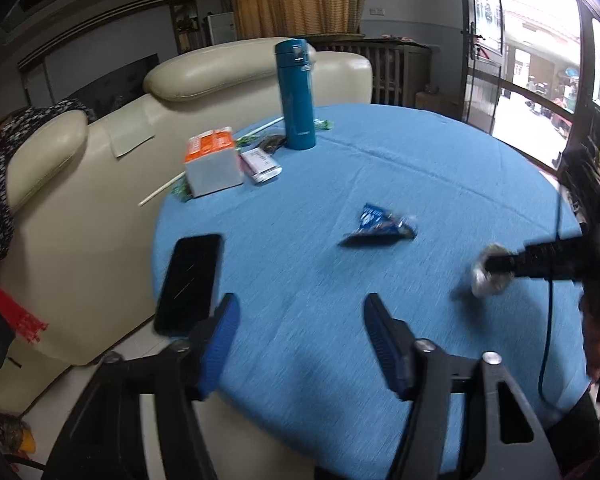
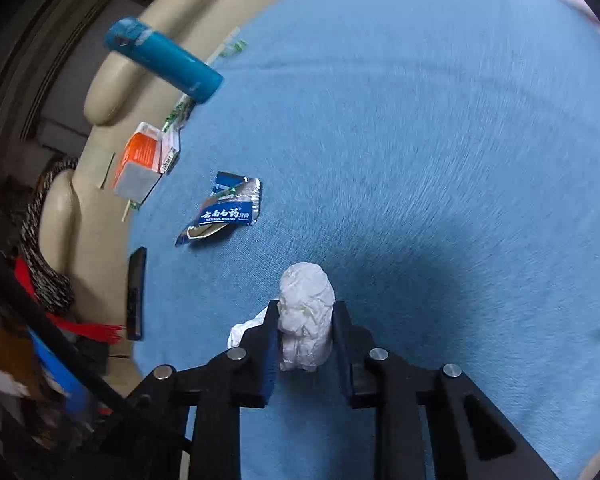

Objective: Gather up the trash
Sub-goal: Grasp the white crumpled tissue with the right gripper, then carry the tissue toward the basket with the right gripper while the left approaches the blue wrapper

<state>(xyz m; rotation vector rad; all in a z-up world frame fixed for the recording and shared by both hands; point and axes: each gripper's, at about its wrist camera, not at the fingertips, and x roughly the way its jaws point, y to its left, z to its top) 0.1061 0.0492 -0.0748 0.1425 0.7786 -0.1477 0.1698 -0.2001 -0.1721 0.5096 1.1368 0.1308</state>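
Note:
My right gripper (image 2: pixel 306 312) is shut on a crumpled white tissue (image 2: pixel 306 316) and holds it above the round blue table (image 2: pixel 440 160). In the left wrist view the tissue (image 1: pixel 488 276) shows at the tip of the right gripper (image 1: pixel 500 266), at the right. A torn blue wrapper (image 2: pixel 224 210) lies flat on the cloth left of the tissue; it also shows in the left wrist view (image 1: pixel 380 226). My left gripper (image 1: pixel 300 312) is open and empty over the table's near edge, short of the wrapper.
A black phone (image 1: pixel 190 282) lies at the table's left edge. An orange and white carton (image 1: pixel 212 162), a small white packet (image 1: pixel 260 164), green wrappers and a teal flask (image 1: pixel 296 94) stand at the far left. A cream sofa (image 1: pixel 100 168) is behind.

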